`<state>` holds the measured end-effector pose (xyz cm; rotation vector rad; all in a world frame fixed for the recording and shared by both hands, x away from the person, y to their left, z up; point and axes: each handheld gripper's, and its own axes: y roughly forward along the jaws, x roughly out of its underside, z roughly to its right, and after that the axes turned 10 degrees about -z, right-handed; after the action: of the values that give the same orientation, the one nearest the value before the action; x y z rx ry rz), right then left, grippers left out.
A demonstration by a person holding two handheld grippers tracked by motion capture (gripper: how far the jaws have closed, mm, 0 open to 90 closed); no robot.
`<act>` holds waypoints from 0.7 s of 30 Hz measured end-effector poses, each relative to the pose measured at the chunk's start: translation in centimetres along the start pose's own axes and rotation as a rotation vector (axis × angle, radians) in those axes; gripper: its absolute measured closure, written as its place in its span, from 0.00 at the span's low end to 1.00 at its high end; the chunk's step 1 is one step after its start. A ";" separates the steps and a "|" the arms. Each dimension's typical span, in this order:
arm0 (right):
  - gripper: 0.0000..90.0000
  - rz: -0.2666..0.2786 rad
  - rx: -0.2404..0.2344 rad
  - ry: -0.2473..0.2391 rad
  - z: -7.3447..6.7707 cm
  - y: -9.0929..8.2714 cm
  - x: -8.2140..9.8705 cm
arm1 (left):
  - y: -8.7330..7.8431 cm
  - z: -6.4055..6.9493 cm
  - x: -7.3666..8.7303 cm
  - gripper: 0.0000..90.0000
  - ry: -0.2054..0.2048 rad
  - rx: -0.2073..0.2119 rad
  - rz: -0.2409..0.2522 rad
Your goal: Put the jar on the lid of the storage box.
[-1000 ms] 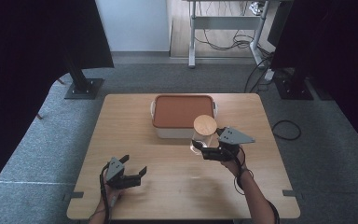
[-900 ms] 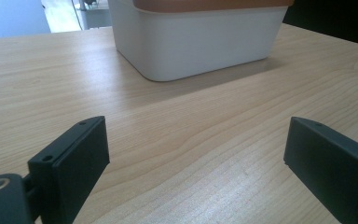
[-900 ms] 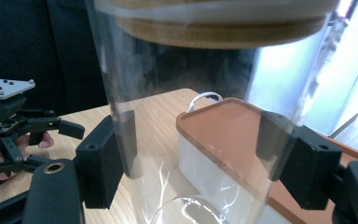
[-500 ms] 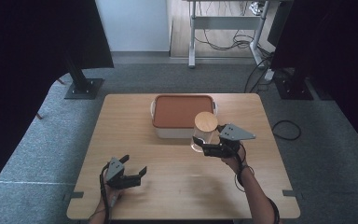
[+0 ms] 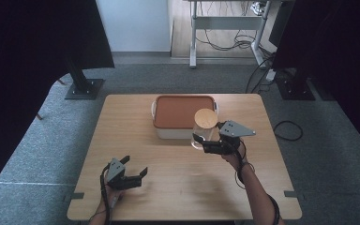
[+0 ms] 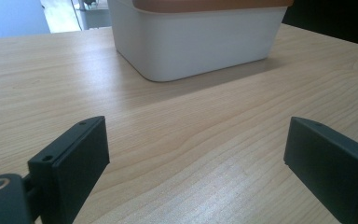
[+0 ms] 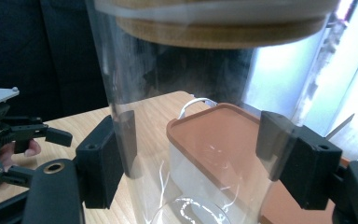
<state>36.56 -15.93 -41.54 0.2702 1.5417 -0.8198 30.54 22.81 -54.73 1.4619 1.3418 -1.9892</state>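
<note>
The right claw (image 5: 201,140) is clamped on a clear jar (image 5: 204,131), one jaw pressed against each side of the glass wall. In the right gripper view the two black jaws bear on opposite sides of the jar (image 7: 191,121), below its wooden lid (image 7: 219,23). In the high view the lid (image 5: 206,118) is seated on top of the jar and the jar stands upright. Whether the jar base touches the tabletop (image 5: 187,187) cannot be told.

The jar is just beside the box (image 5: 184,117), at the box's near right corner. The box is white with a rust-coloured lid (image 5: 180,110) closed on it, and it sits on the far middle part of the tabletop. Through the glass, the right gripper view shows the box (image 7: 200,163) directly behind the jar.

The left claw (image 5: 133,176) is spread wide and holds nothing. It lies low over the tabletop, well apart from the box, toward the near left edge. In the left gripper view its jaws stand far apart over bare wood (image 6: 191,154), pointing toward the box (image 6: 191,42). The left claw (image 7: 51,135) also appears at the left of the right gripper view.
</note>
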 end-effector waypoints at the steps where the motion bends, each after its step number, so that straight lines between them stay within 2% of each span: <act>1: 0.28 -0.001 0.000 0.001 0.1 0.0 0.0 | 0.0 0.0 0.0 0.07 0.001 0.000 0.000; 21: 0.28 -0.002 0.017 0.023 1.4 1.1 -0.3 | 0.0 0.0 0.0 0.07 -0.001 0.001 0.000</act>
<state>38.35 -15.95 -41.54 0.2913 1.5573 -0.8339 30.54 22.83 -54.73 1.4616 1.3405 -1.9902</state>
